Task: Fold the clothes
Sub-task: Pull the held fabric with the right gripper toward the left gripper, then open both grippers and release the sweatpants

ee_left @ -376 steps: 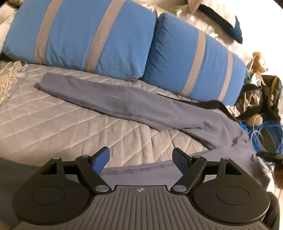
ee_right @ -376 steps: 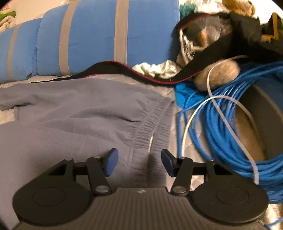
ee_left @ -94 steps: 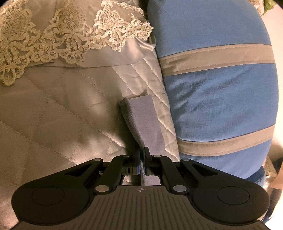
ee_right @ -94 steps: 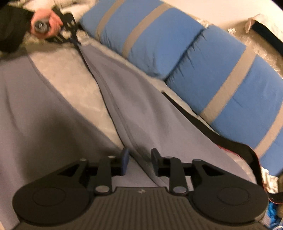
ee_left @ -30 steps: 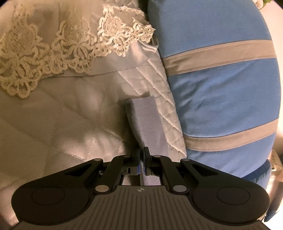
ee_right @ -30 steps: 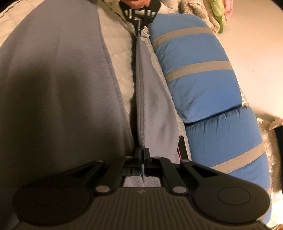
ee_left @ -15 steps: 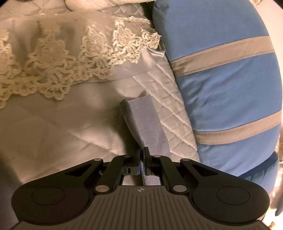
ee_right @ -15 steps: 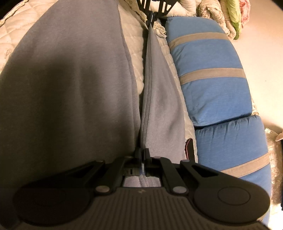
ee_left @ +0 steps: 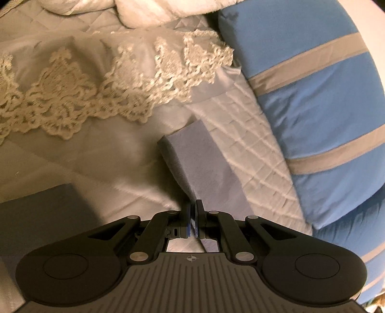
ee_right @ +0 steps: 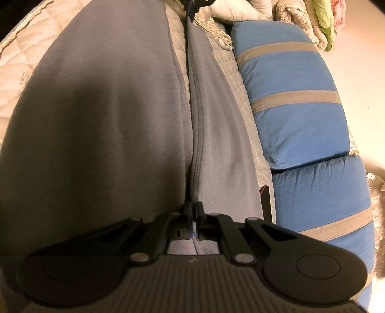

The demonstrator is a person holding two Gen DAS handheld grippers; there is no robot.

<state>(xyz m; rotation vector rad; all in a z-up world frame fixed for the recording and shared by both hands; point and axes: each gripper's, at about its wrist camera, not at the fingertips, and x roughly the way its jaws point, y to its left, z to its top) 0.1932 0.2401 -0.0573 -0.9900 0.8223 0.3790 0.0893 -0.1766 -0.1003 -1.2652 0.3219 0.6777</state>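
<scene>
Trousers (ee_right: 216,134): stretched on the quilt (ee_left: 252,154) between both jaw pairs, one leg pulled taut.
Left gripper (ee_left: 192,211): cuff end pinched.
Right gripper (ee_right: 193,211): waist end pinched.
Pillows (ee_right: 293,101): right of the jaws.

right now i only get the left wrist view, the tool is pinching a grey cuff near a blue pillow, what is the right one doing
Observer: The right tool is shut on the same grey pants, at the wide end of that leg.
Operator: is the leg slack between them
Observer: No, it runs as one straight raised ridge up to the left tool at the far end.
Operator: where's the other leg
Observer: It lies flat on the quilt, beside the raised one, on the side away from the blue pillows.
</scene>
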